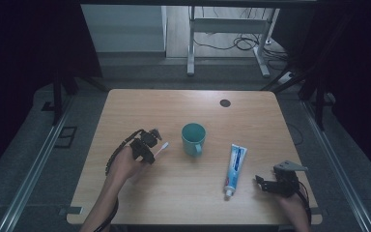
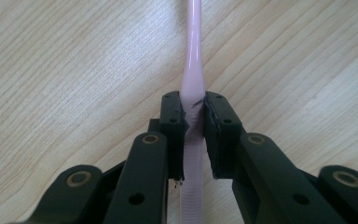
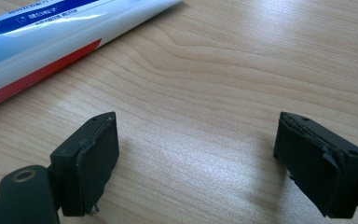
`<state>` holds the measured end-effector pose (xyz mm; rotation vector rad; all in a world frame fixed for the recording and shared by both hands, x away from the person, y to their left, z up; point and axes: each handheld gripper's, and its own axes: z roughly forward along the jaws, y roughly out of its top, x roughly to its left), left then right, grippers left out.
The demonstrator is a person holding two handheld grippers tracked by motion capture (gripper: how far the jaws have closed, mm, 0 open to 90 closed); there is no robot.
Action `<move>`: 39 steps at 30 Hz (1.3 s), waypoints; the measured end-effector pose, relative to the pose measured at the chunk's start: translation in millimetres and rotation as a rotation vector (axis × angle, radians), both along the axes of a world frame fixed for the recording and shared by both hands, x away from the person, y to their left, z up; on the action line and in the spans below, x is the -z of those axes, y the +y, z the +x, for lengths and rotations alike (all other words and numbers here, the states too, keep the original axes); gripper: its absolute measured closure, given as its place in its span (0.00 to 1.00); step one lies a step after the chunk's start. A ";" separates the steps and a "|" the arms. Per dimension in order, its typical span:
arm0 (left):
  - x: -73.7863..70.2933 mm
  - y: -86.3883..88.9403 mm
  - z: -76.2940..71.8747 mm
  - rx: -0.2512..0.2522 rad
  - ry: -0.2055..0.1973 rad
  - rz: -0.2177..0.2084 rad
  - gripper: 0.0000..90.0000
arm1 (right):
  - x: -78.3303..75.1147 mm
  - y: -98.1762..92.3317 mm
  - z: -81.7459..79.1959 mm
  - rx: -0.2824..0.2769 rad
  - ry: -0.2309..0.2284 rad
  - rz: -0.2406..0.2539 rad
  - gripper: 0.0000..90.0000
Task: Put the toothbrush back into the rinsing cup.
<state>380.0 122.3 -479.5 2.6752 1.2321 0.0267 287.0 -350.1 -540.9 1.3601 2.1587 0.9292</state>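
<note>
A pink toothbrush (image 2: 193, 60) lies between the pads of my left gripper (image 2: 194, 116), which is shut on its handle. In the high view the left gripper (image 1: 152, 155) is at the table's left-middle, and the toothbrush (image 1: 162, 149) points from it toward a teal cup (image 1: 193, 137) standing upright a little to the right. A white and blue toothpaste tube (image 1: 235, 166) lies right of the cup, cap toward the front edge. My right gripper (image 1: 262, 182) sits just right of the tube's cap. It is open (image 3: 193, 158) over bare wood, with the toothpaste tube (image 3: 42, 42) off to its upper left.
The wooden table (image 1: 174, 106) has a small black round mark (image 1: 225, 103) near its far edge. Beyond the table stand a white desk frame (image 1: 232, 29) and loose cables on the floor. Metal rails run along both sides.
</note>
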 end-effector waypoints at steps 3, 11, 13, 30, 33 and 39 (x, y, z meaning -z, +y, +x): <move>-3.4 1.0 -0.3 0.001 -0.010 -0.022 0.87 | 0.0 0.0 0.0 0.000 0.000 0.000 0.15; -16.2 2.9 -2.1 -0.002 -0.055 -0.080 0.87 | 0.0 0.0 0.0 0.000 0.000 0.000 0.15; -19.9 3.2 -2.6 -0.001 -0.068 -0.096 0.87 | 0.0 0.0 0.0 0.000 0.000 0.000 0.15; -43.2 -1.4 -4.8 0.022 -0.185 -0.184 0.87 | 0.0 0.0 0.0 0.000 0.000 -0.001 0.15; -47.6 -1.9 -5.2 0.027 -0.208 -0.201 0.87 | 0.0 0.0 0.1 0.000 0.000 0.000 0.15; -55.2 -2.1 -5.8 0.032 -0.248 -0.242 0.87 | 0.0 0.0 0.1 0.000 -0.001 0.000 0.15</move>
